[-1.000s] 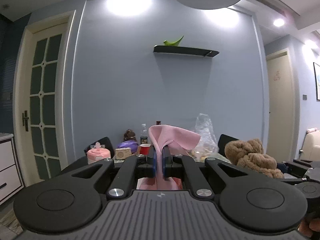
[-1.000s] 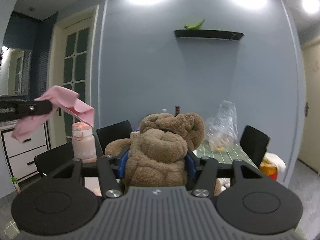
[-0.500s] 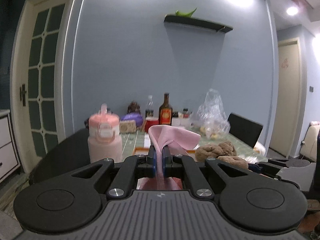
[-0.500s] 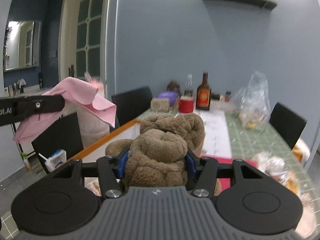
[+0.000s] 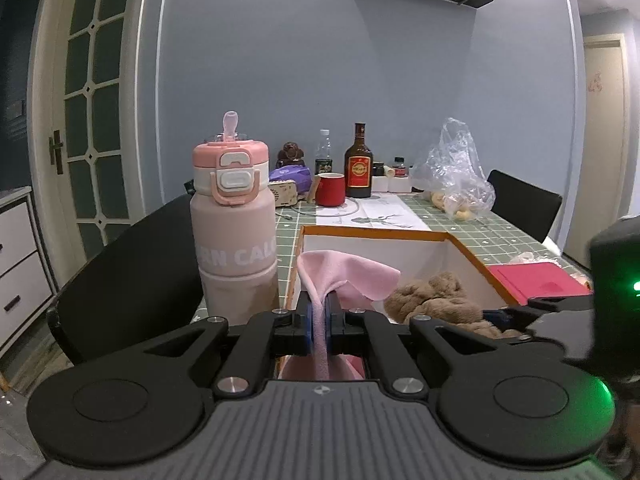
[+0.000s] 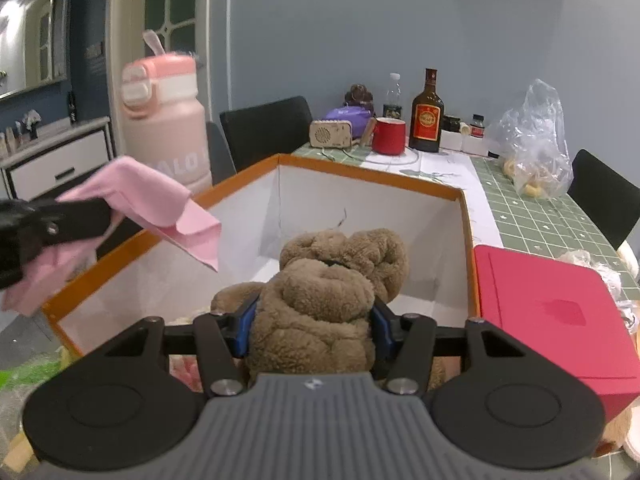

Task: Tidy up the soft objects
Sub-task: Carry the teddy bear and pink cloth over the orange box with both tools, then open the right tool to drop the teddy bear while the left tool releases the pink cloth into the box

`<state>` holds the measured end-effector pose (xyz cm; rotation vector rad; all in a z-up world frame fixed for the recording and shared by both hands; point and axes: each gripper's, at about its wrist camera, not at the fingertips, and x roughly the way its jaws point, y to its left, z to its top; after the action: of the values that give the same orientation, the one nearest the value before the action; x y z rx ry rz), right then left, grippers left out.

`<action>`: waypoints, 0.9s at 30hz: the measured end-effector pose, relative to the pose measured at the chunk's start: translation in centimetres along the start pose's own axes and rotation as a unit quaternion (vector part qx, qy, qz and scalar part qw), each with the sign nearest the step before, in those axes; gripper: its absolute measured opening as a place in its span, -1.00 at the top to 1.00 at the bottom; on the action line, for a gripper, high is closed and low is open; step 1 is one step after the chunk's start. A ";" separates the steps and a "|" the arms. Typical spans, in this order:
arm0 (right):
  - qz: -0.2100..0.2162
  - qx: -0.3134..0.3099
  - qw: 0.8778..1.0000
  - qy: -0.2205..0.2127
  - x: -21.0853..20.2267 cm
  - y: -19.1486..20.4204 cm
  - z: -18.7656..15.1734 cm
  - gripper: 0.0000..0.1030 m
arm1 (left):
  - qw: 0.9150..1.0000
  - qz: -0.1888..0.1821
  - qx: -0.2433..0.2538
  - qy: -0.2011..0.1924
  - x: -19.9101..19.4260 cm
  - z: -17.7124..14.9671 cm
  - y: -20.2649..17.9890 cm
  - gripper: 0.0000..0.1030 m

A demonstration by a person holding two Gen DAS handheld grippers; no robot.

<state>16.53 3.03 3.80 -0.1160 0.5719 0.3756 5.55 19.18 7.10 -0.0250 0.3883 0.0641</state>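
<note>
The left gripper (image 5: 319, 322) is pinching a pink cloth (image 5: 344, 276) between nearly closed jaws, the free end of the fabric hanging over the near-left corner of a white box (image 6: 360, 184) with an orange rim. The right gripper (image 6: 314, 328) is clasping a brown plush bear (image 6: 332, 292), jaws spread to the toy's width, and is holding it over the box interior.

The step in hand appears to be depositing both soft objects in the box. To do it well, each gripper should be lowering its load below the rim before releasing, the bear going toward the open floor and the cloth being kept clear of the rim so that it is not draping outside.

The box is resting on a green checked tabletop (image 6: 532, 208), with a red case (image 6: 552, 312) just beside it on the right and a pink water bottle (image 5: 234, 224) on the left. Bottles, a red mug (image 6: 387, 141) and a plastic bag (image 6: 532, 140) are standing at the far end, before a blue-grey wall with a glazed door (image 5: 96, 92).
</note>
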 end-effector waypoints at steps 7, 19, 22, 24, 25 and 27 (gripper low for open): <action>-0.017 -0.049 0.998 -0.021 -1.9 1.1 -0.3 -0.65 | 1.000 0.001 -0.002 0.011 1.2 0.1 -0.1 0.87; -0.002 0.007 0.998 -0.065 -4.4 -2.6 -0.7 -0.84 | 0.999 0.006 0.021 0.040 3.5 0.7 -2.8 0.86; 0.004 0.013 0.998 -0.062 -4.2 -3.3 -0.9 -0.84 | 0.998 0.014 0.034 0.047 4.5 0.7 -3.6 0.86; 0.012 0.020 0.998 -0.062 -4.4 -3.7 -1.2 -0.84 | 0.997 0.024 0.037 0.056 5.3 0.7 -3.9 0.85; 0.020 0.023 0.998 -0.062 -4.5 -3.9 -1.3 -0.84 | 0.997 0.029 0.035 0.062 5.8 0.8 -3.9 0.85; 0.039 0.030 0.997 -0.061 -4.8 -4.2 -1.6 -0.84 | 0.997 0.036 0.028 0.069 6.4 0.8 -3.8 0.85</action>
<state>13.60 -2.69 5.14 -0.0135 0.4681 0.4372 11.98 15.80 5.49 0.0403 0.5283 0.1223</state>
